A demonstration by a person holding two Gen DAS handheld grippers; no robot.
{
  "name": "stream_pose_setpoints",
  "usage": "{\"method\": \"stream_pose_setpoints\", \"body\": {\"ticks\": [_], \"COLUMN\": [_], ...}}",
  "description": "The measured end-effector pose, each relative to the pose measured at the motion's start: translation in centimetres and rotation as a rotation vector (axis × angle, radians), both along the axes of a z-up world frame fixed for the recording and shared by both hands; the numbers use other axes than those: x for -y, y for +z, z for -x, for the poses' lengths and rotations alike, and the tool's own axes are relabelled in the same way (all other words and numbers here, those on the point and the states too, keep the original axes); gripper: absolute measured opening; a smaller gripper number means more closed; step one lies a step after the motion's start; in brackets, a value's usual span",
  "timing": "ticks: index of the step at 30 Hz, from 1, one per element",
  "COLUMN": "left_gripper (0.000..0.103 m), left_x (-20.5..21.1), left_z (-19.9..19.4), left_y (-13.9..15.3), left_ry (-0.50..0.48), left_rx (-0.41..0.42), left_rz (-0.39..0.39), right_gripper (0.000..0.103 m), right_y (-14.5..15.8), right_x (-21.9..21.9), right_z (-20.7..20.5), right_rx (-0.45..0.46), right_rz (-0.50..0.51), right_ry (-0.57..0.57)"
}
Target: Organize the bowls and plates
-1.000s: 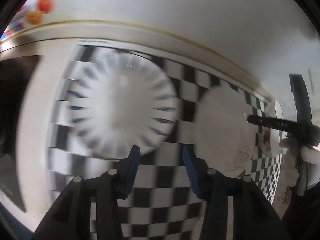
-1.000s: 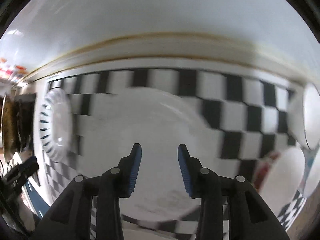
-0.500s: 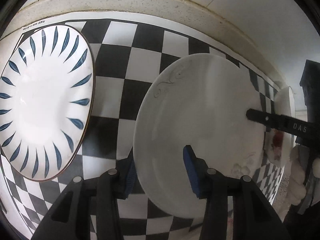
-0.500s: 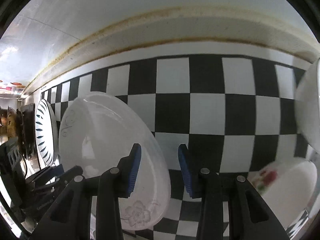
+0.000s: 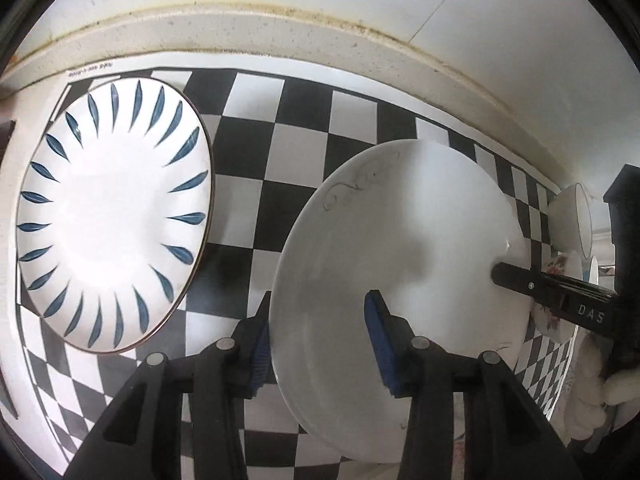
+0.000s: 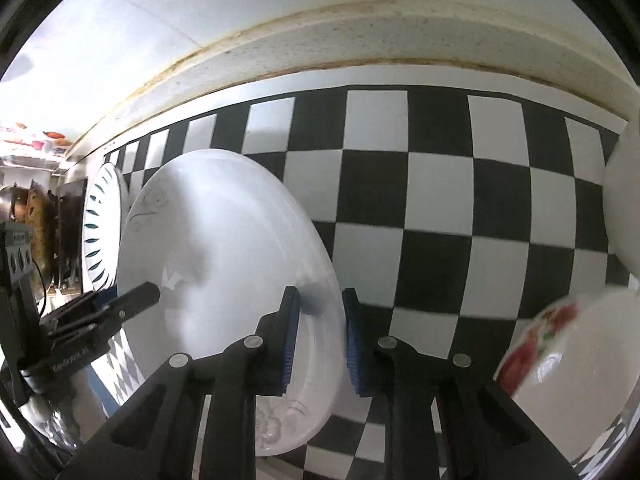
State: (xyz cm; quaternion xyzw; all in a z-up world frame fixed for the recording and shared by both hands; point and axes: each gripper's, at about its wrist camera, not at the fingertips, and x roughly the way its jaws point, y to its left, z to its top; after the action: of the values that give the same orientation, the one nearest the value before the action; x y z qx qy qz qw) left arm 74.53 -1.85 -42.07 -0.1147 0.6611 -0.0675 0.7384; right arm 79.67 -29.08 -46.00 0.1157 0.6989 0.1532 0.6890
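A plain white plate (image 5: 400, 240) (image 6: 224, 248) with a thin grey scroll lies on the checkered mat (image 5: 300, 152). My left gripper (image 5: 318, 340) straddles its left rim, one pad outside the edge and one over the inside, jaws apart and not pressing. My right gripper (image 6: 320, 336) straddles the opposite rim. Its jaws are closing with the rim between them, and a gap still shows at the inner pad. Each gripper shows in the other's view: the right gripper (image 5: 504, 272) and the left gripper (image 6: 136, 298). A blue-leaf plate (image 5: 112, 216) (image 6: 100, 220) lies to the left.
A flowered bowl (image 6: 568, 360) and a white bowl (image 5: 570, 220) (image 6: 624, 200) stand at the right end of the mat. A stained speckled upstand (image 5: 280, 32) and white wall run along the back. Dark kitchen items (image 6: 36, 220) sit beyond the mat's left end.
Both grippers came down onto the white plate. The left swung right from the blue-leaf plate to the white plate's left rim. The right gripper's jaws narrowed around the right rim.
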Motion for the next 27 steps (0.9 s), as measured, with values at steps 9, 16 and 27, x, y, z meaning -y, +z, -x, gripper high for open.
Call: {"method": "stream_pose_setpoints", "body": {"ticks": [9, 16, 27], "left_gripper": [0.04, 0.04, 0.04], "left_x": [0.8, 2.0, 4.2], "left_z": [2.2, 5.7, 12.7], "left_y": [4.1, 7.0, 6.8], "left_ry": [-0.051, -0.135, -0.264], "left_rx": [0.037, 0.047, 0.006], "left_rz": [-0.015, -0.024, -0.047], "right_gripper": [0.023, 0.023, 0.023], "right_y": [3.9, 6.8, 6.8], "right_x": [2.4, 3.6, 5.1], "right_z": [2.6, 7.3, 18.3], "right_rx": [0.038, 0.066, 0.044], "right_rz": [-0.031, -0.043, -0.051], "right_ry": [-0.047, -0.096, -0.162]}}
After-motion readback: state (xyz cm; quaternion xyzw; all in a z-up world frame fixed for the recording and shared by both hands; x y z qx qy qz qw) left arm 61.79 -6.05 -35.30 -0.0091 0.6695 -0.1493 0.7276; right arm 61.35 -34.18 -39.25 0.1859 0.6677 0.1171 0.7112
